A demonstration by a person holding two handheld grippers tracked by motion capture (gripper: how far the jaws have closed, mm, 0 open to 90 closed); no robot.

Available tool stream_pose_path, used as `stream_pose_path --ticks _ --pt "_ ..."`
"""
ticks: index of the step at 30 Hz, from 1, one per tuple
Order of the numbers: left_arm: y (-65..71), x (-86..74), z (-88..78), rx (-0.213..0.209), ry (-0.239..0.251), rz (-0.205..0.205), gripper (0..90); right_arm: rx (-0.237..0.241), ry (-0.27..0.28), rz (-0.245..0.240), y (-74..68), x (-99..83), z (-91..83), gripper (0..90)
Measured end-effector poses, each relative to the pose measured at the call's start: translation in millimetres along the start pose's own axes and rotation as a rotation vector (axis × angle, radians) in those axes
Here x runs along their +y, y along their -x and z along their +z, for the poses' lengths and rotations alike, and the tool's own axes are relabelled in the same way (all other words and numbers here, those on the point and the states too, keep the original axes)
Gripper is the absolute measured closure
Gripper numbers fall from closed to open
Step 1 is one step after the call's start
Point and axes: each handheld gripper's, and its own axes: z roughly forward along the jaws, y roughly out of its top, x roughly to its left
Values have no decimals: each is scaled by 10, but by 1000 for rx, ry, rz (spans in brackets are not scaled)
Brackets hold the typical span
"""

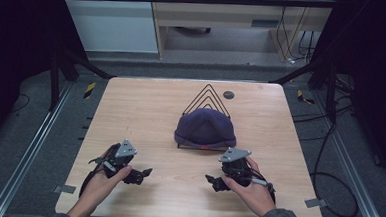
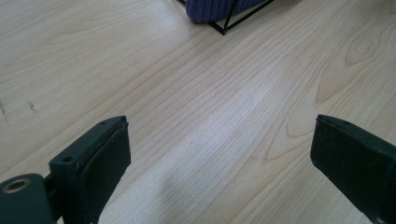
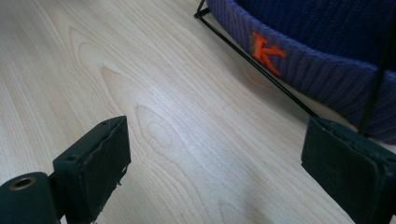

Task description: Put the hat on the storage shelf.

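Observation:
A dark purple knit beanie sits draped over a black wire rack at the middle of the wooden table. Its cuff bears an orange letter K. My left gripper rests low at the front left, open, with bare wood between its jaws; the beanie and a corner of the rack lie far ahead of it. My right gripper rests at the front right, open and holding nothing, close to the beanie's cuff and the rack's base wire.
A small dark round disc lies on the table behind the rack. Metal clips hold the front corners. Cables trail on the floor at right. Bare wood lies between the two grippers.

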Motion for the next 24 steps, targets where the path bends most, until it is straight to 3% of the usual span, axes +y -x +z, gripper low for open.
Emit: stream_pose_path --ticks 19,24 --pt "-164 -211 144 31 -52 -24 44 41 -36 11 -114 -33 300 88" --pt "-222 -235 211 43 -67 -33 43 25 -33 31 -83 -17 369 91"
